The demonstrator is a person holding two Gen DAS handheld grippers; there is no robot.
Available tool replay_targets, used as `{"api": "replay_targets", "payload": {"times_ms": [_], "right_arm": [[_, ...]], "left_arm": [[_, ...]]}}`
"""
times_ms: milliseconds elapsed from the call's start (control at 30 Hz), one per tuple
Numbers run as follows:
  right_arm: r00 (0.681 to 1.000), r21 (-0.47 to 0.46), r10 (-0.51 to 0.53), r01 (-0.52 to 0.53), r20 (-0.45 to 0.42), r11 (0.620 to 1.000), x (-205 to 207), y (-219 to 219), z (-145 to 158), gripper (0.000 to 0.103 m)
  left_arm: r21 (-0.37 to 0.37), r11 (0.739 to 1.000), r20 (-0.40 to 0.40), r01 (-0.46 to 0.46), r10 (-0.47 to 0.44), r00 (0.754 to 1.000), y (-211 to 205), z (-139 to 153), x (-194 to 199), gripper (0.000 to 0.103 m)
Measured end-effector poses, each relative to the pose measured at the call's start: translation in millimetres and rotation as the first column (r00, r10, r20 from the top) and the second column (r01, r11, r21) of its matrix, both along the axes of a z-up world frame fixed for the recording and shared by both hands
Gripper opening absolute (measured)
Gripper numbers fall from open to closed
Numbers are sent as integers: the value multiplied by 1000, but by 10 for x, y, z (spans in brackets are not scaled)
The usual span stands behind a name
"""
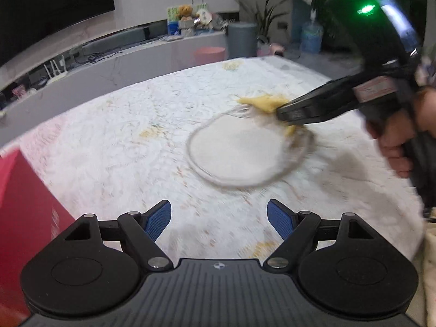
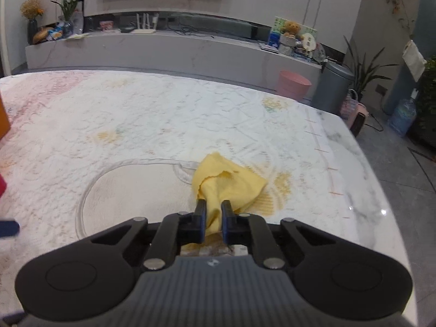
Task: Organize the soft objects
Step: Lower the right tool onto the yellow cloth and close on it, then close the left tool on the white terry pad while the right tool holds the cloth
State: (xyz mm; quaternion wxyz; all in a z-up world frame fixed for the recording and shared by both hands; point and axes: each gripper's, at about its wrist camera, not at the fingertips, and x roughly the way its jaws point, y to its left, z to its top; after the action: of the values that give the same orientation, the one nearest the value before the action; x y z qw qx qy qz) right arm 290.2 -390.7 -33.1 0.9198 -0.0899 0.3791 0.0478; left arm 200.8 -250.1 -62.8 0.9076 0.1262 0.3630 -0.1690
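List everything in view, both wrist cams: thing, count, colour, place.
cloth: 1, yellow, at the plate's right edge, pinched in the right hand-held gripper
plate: 1, clear glass, on the table, empty
table cover: 1, white, patterned, over the table
box: 1, red, left table edge
bins: 2, pink and grey, on the floor beyond the table
water bottle: 1, blue, on the floor far right
left hand-held gripper: open, empty
right hand-held gripper: shut on cloth
hand: 1, on the right gripper's handle

You've got the yellow cloth (image 2: 229, 182) bunched and crumpled, pinched at one end, near the table's right edge, beside the glass plate (image 2: 90, 190).
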Motion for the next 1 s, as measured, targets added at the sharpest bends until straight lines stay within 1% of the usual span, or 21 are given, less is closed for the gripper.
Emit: {"api": "replay_targets", "payload": {"times_ms": [67, 100, 167, 200, 233, 267, 333, 367, 400, 467, 500, 533, 567, 600, 667, 733, 767, 800, 833, 967, 1000], "right_arm": [[1000, 24, -27, 28, -14, 999, 19, -94, 32, 8], [999, 50, -40, 41, -27, 998, 34, -152, 48, 6], [997, 68, -66, 68, -34, 995, 44, -246, 64, 6], [997, 61, -66, 69, -38, 996, 47, -279, 59, 6], [997, 48, -61, 63, -41, 997, 48, -303, 42, 6], [997, 41, -60, 62, -44, 997, 50, -331, 24, 6], [996, 61, -66, 70, -59, 996, 62, -395, -9, 8], [995, 88, -71, 77, -67, 993, 71, -436, -21, 10], [994, 119, -76, 84, -72, 989, 79, -478, -27, 11], [993, 166, -99, 110, -69, 980, 98, -551, -24, 30], [992, 176, -113, 123, -63, 977, 110, -577, -18, 57], [992, 182, -116, 123, -47, 975, 110, -591, -5, 71], [994, 193, -103, 106, -26, 975, 102, -597, 7, 70], [997, 205, -82, 83, -13, 975, 100, -594, 17, 70], [998, 220, -67, 68, -12, 973, 126, -584, 5, 71], [997, 226, -78, 82, -25, 971, 170, -578, -43, 70], [996, 233, -77, 84, -37, 969, 190, -580, -75, 70], [996, 244, -75, 85, -48, 966, 206, -586, -106, 70], [996, 253, -74, 85, -54, 964, 212, -592, -133, 70], [995, 269, -73, 87, -62, 959, 226, -619, -164, 70], [995, 275, -82, 96, -65, 956, 229, -630, -161, 70]], "left_arm": [[49, 999, -11, 17, -17, 1000, -65, 60, 110, 94], [72, 996, -19, 46, -45, 999, -101, 103, 180, 94], [121, 985, -62, 125, -118, 991, -180, 162, 296, 94], [152, 970, -99, 188, -174, 980, -231, 193, 372, 94], [181, 945, -149, 273, -248, 957, -290, 204, 429, 94], [206, 907, -197, 366, -328, 924, -347, 196, 479, 94], [254, 820, -283, 513, -444, 850, -465, 140, 559, 94], [279, 785, -304, 554, -475, 826, -521, 104, 593, 94], [298, 761, -306, 576, -495, 813, -566, 72, 616, 94], [326, 719, -303, 614, -536, 788, -672, 8, 690, 94], [326, 706, -309, 629, -549, 777, -711, -14, 732, 94], [321, 690, -328, 648, -561, 760, -753, -49, 789, 94], [319, 678, -355, 662, -563, 747, -779, -71, 857, 94], [317, 667, -389, 674, -557, 734, -814, -128, 929, 94], [296, 670, -410, 681, -554, 724, -838, -160, 1080, 99], [279, 672, -431, 686, -550, 715, -854, -202, 1206, 103], [275, 672, -441, 687, -547, 712, -855, -228, 1259, 103], [284, 672, -448, 684, -538, 714, -852, -243, 1324, 103], [258, 674, -457, 692, -546, 702, -839, -262, 1372, 103], [173, 654, -494, 737, -589, 639, -826, -303, 1535, 103], [161, 648, -491, 744, -602, 630, -805, -314, 1548, 103]]}}
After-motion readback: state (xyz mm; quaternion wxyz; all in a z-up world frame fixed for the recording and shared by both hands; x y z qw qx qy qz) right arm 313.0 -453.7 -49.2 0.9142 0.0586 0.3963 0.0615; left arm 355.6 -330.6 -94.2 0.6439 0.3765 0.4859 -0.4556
